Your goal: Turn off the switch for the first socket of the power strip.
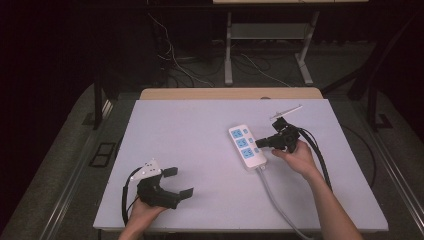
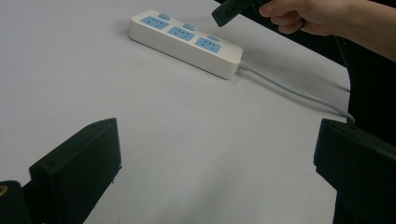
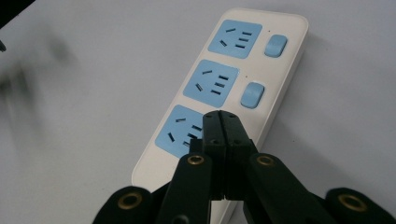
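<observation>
A white power strip [image 1: 245,146] with three blue sockets and blue rocker switches lies right of the table's middle. My right gripper [image 1: 259,143] is shut with nothing between its jaws, and its tip rests at the strip's right edge. In the right gripper view the closed tip [image 3: 221,117] sits over the nearest socket of the strip [image 3: 233,84], hiding the spot where that socket's switch would be; the two other switches [image 3: 252,94] show. My left gripper [image 1: 178,182] lies open at the front left, holding nothing. The left gripper view shows its jaws wide apart [image 2: 215,158], with the strip [image 2: 187,42] far ahead.
The strip's grey cable [image 1: 275,200] runs to the table's front edge. The white mat [image 1: 190,130] covers the table top. Beyond the far edge stand table legs [image 1: 228,50] and loose cables on the dark floor.
</observation>
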